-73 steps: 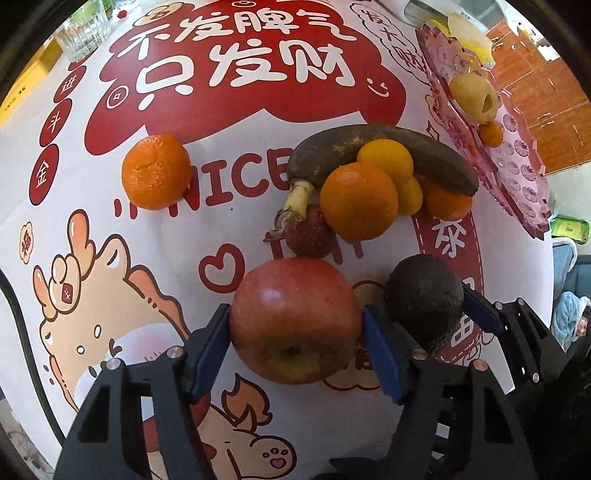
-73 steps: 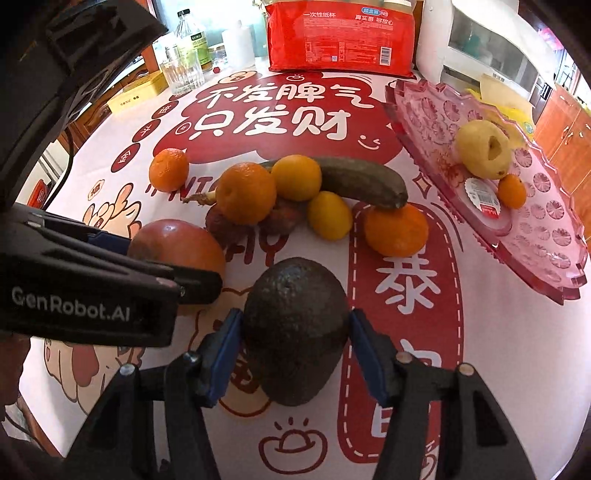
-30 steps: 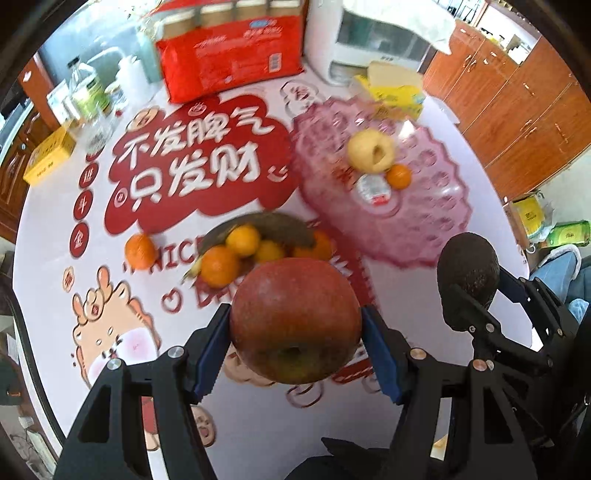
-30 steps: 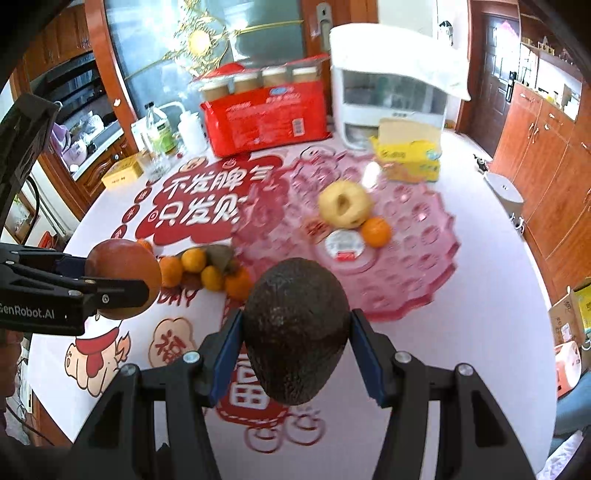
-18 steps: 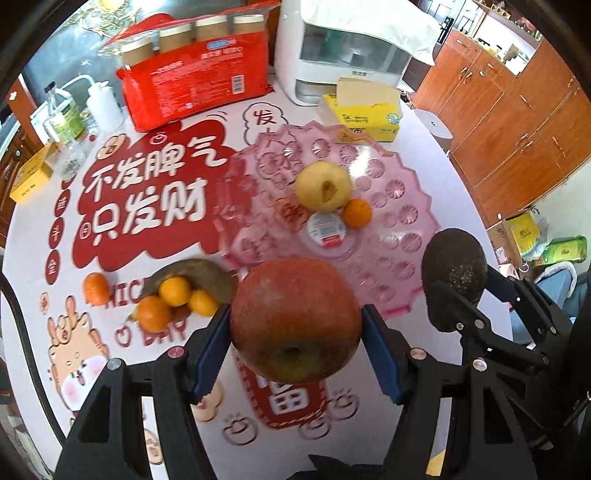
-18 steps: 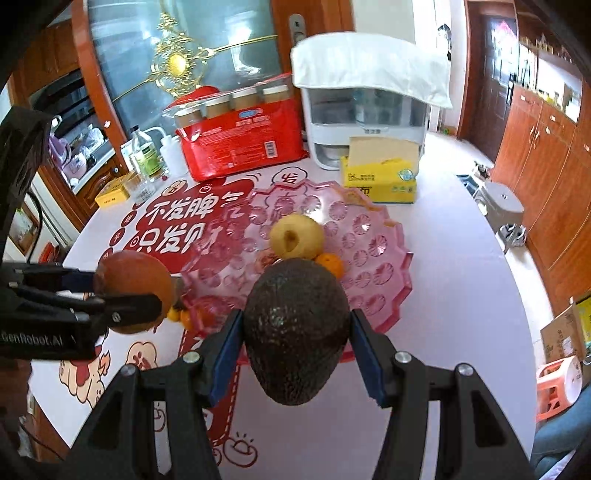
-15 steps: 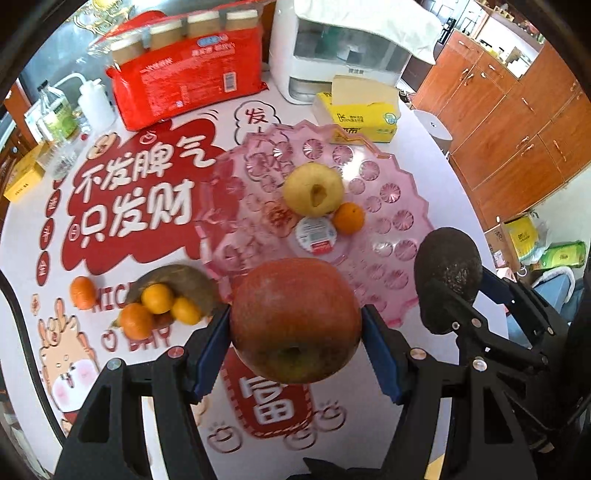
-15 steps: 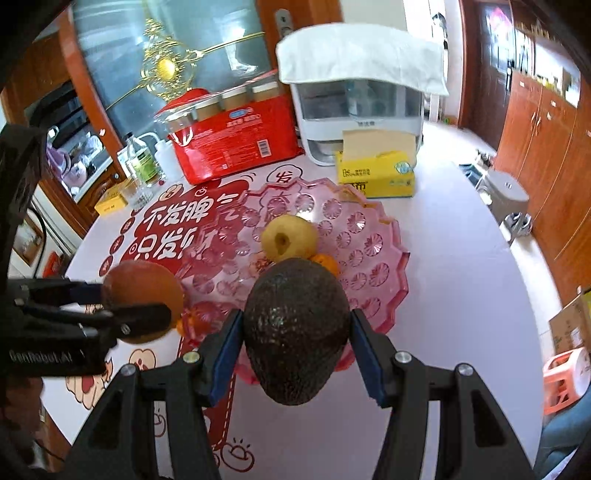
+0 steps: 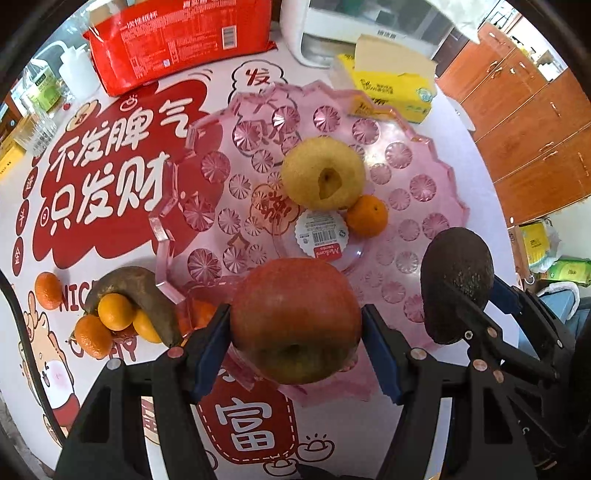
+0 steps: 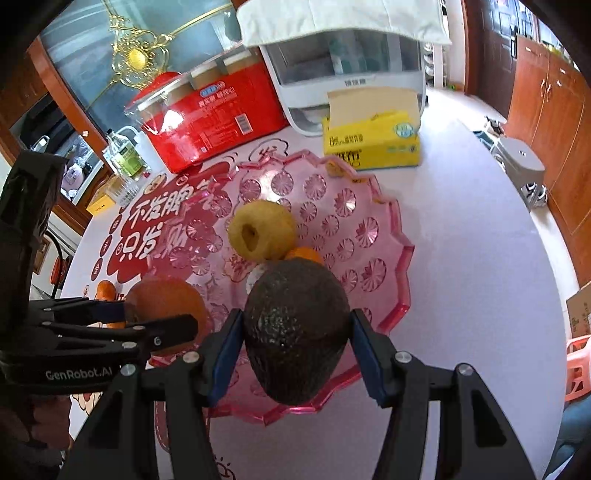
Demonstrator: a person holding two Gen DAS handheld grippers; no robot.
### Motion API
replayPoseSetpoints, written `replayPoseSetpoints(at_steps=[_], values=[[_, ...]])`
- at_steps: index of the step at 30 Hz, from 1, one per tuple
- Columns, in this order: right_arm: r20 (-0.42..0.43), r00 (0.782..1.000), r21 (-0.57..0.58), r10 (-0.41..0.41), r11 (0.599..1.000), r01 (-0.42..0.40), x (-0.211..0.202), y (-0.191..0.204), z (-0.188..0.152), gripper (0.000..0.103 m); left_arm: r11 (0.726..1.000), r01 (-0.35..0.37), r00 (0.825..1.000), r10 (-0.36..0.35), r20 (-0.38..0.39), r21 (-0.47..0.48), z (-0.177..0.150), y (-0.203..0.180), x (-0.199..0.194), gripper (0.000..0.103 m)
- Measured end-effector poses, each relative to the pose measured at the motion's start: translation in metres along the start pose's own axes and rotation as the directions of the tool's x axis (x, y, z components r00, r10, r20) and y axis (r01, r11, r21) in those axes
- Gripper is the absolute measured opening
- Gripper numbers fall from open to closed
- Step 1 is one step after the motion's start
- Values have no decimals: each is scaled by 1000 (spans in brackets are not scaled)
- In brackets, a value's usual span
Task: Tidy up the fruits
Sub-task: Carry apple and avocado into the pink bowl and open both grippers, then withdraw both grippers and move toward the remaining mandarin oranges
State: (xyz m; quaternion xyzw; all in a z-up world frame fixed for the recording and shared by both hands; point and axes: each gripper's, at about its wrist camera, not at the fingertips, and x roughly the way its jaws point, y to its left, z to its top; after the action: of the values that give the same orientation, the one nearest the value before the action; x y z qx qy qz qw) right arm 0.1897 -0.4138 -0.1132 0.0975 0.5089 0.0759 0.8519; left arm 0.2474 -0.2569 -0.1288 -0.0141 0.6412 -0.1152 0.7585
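Note:
My left gripper (image 9: 295, 332) is shut on a red apple (image 9: 295, 317) and holds it above the near rim of the pink glass plate (image 9: 436, 173). My right gripper (image 10: 295, 343) is shut on a dark avocado (image 10: 295, 332), also over the plate's near side (image 10: 399, 258); it also shows in the left wrist view (image 9: 456, 284). On the plate lie a yellow pear (image 9: 323, 173), a small orange (image 9: 366, 220) and a sticker label (image 9: 321, 236). Left of the plate, on the table, lie a dark banana (image 9: 136, 291), several oranges (image 9: 116, 312) and a lone tangerine (image 9: 48, 290).
At the back of the table stand a red package (image 9: 177, 40), a white appliance (image 9: 362, 29), a yellow tissue box (image 9: 391, 81), bottles and a glass (image 9: 37, 133). The printed tablecloth (image 9: 110, 177) covers the table. Wooden cabinets (image 9: 535, 129) stand to the right.
Both grippers lifted their fruit off the table and carried it right and forward, from beside the fruit pile to above the pink plate. In the last half second they came lower and closer to the plate.

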Motion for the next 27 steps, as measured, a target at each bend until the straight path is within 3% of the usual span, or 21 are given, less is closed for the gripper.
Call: replayPoseSetpoints(at_steps=[4,8,12,16,27], values=[[-4,1000,10,-12,1000,12,3,0,0,58,1000,1,1000,-1,-15,-18,0,3,5,68],[-32,999,53,-13,998,14,8,-6,-2,58,1000,12,999,-12,50,1,1,2,-13,72],[-8,1000,68,-4,998,4,3,-5,-2,59,1000,11,996,-11,91,-4,-1,11,-29,75],[28,1000,40,2,999,-3,-8,7,-2,59,999,26,993,-21,117,-48,-9,33,-46,75],[29,998,36,47,998,-49,-17,52,-12,59,993,-21,983,42,181,-120,-37,110,-86,75]])
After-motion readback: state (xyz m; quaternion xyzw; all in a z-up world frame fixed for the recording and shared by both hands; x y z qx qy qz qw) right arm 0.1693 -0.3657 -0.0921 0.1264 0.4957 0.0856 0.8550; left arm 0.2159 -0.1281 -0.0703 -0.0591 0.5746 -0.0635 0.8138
